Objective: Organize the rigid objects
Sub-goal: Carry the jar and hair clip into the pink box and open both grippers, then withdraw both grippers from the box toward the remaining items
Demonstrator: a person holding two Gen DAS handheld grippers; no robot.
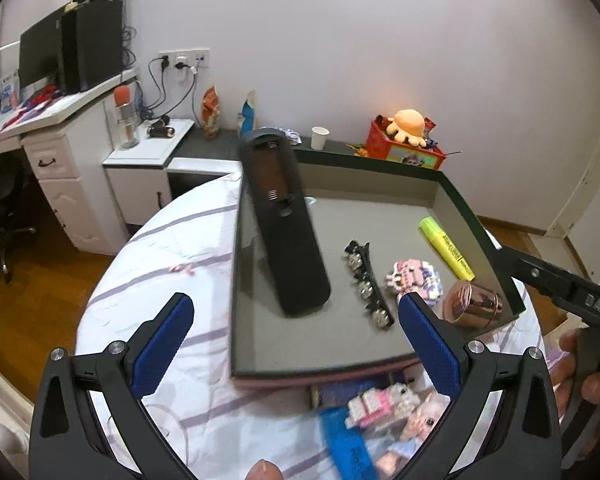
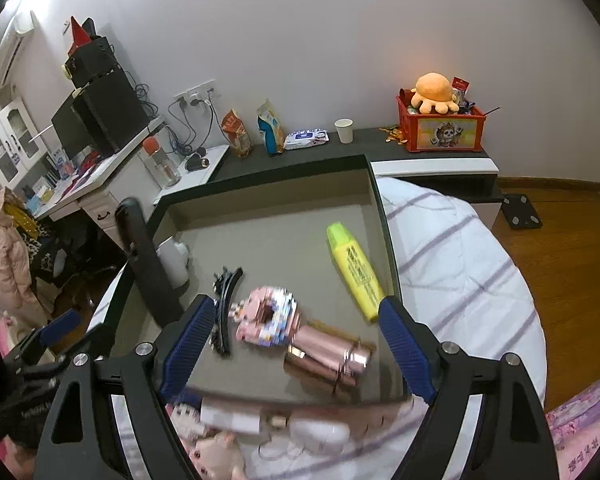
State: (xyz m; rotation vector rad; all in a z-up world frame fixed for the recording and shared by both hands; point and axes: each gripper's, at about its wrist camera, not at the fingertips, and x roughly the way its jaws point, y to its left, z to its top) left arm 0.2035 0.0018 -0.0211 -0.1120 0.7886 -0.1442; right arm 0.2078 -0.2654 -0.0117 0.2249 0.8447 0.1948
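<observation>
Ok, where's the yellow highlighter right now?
The yellow highlighter lies flat inside the grey tray, along its right wall in both wrist views, just beyond the rose-gold cylinder and the pink block toy.

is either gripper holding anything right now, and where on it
Nothing is held. The left gripper and right gripper are both open, empty, above the tray.

Soft, even indoor light — fisheye-bent edges, dark corners — motion blur near the bottom.

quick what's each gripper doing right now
Left gripper: open, holding nothing.
Right gripper: open, holding nothing.
</observation>
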